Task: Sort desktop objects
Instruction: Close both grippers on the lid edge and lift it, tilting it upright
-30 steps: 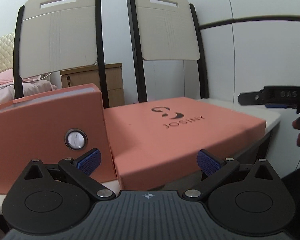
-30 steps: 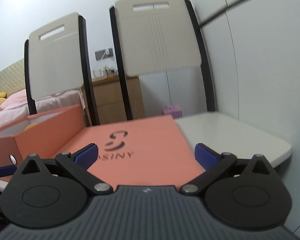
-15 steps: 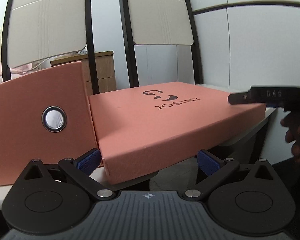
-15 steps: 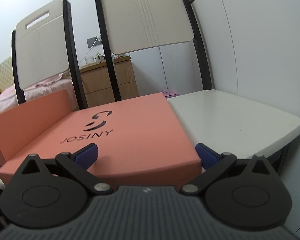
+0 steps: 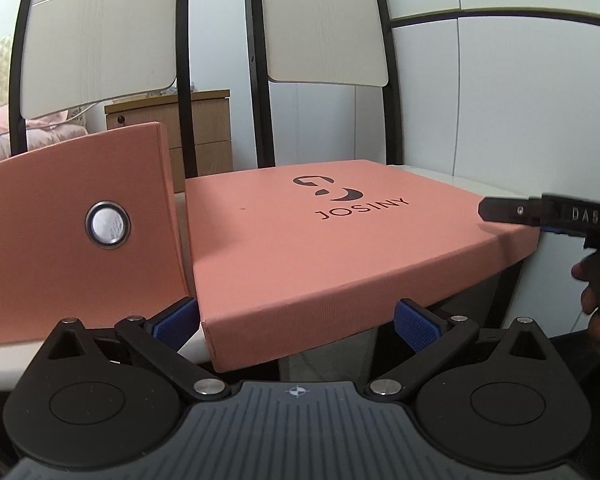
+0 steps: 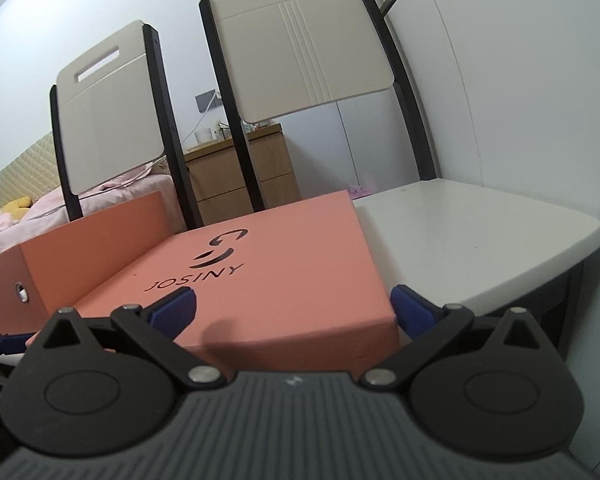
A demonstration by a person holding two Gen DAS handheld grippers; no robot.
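Observation:
A flat salmon-pink box lid (image 5: 332, 240) marked JOSINY lies on the white table, its near corner past the table edge; it also shows in the right wrist view (image 6: 268, 280). A taller pink box (image 5: 72, 232) with a round metal eyelet stands to its left, seen too in the right wrist view (image 6: 80, 256). My left gripper (image 5: 298, 322) is open, its blue pads astride the lid's near corner. My right gripper (image 6: 292, 310) is open, its pads astride the lid's near right edge; it shows at the right of the left wrist view (image 5: 540, 216).
The white table (image 6: 480, 248) extends to the right of the lid, with its edge close by. Two cream folding chairs (image 6: 300, 40) stand behind the table. A wooden drawer unit (image 6: 240, 176) and a bed with pink bedding (image 6: 4, 220) lie further back.
Both grippers have come closer to the lid and lower, so that their open pads now straddle its near edges. The boxes have not moved.

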